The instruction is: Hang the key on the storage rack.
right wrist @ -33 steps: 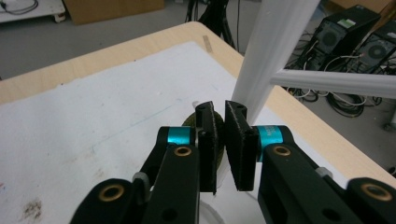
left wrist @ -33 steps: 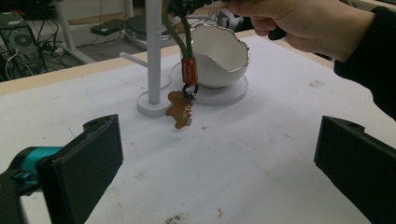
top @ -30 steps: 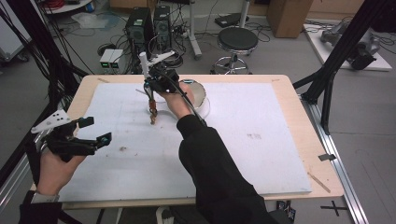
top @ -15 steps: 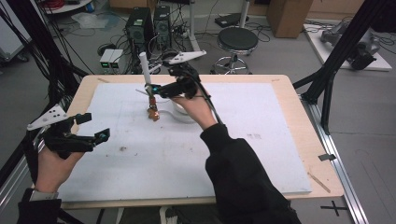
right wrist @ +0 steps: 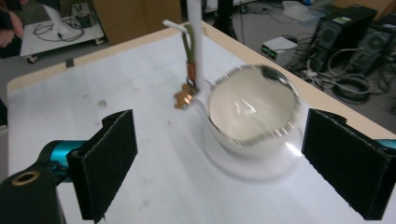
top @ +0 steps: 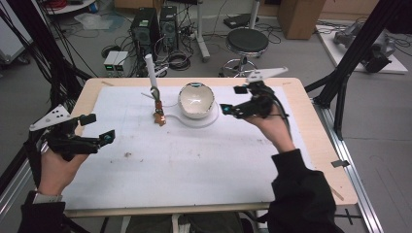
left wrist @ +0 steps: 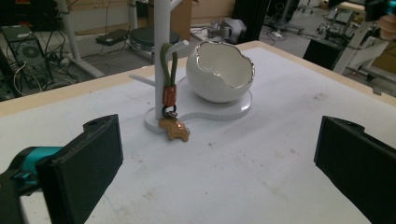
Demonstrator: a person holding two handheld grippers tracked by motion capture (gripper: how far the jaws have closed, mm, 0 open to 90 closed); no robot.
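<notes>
Both tongs hold nothing now. The right tongs have let go of the keychain and pulled back to the right of the bowl, with the jaws wide apart. A moment ago they were right at the white stand, holding the keychain by its peg. Now the keychain hangs from that peg by its green loop, and the little brown charm rests down by the foot of the stand, just beside the bowl. The left tongs are wide open too, well apart from the stand, over the left side of the tabletop. It looks like the hanging job is done and the hand is moving away.
</notes>
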